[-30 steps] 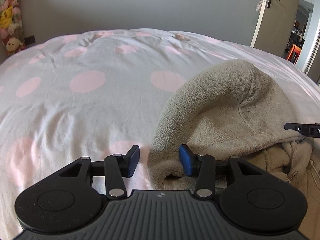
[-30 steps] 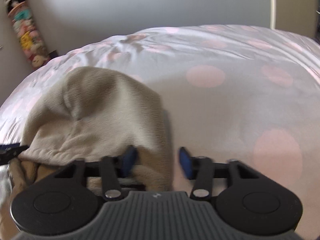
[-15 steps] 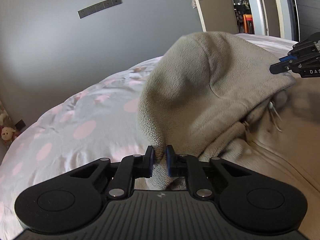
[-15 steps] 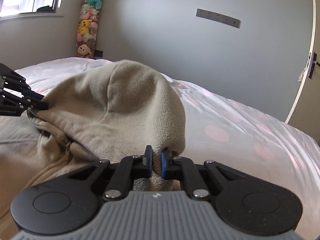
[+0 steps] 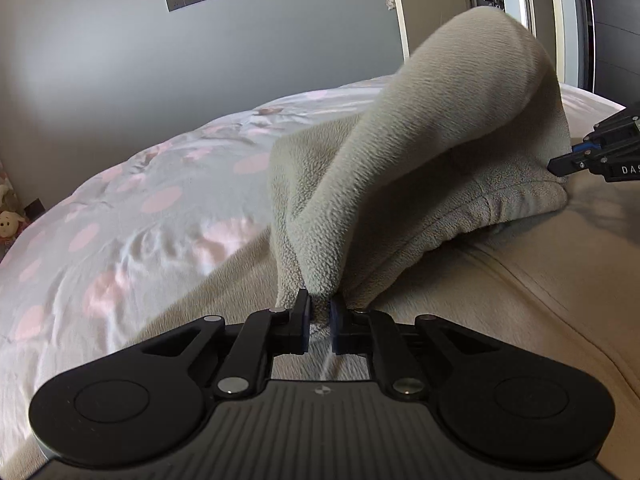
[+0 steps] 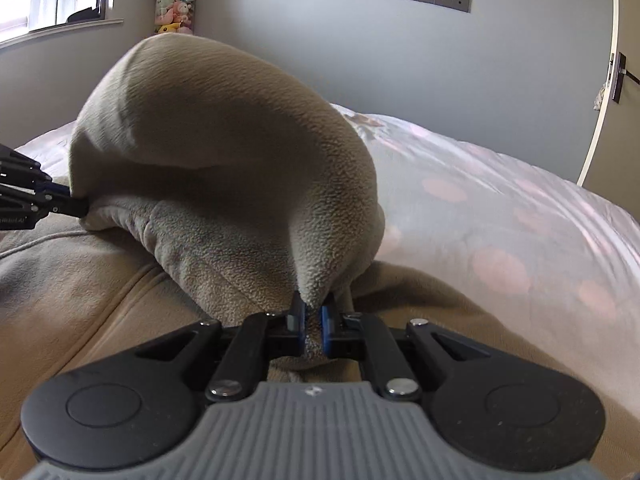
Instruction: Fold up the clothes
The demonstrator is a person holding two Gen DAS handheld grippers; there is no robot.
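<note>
Fleece hood (image 5: 452,128) of the beige hoodie (image 5: 520,300) arches across the centre of both frames, lifted off the garment's body, which lies flat on the spotted bed (image 5: 120,220); the step in hand looks like folding the hood down over the body; next, both corners likely need carrying together toward the lower frame and laying flat; left hand-held gripper (image 5: 320,314) is clenched on one hood edge; right hand-held gripper (image 6: 313,314) is clamped on the other.

Pink-dotted bedspread (image 5: 120,216), plush toys (image 6: 176,0), door (image 5: 432,4)
</note>
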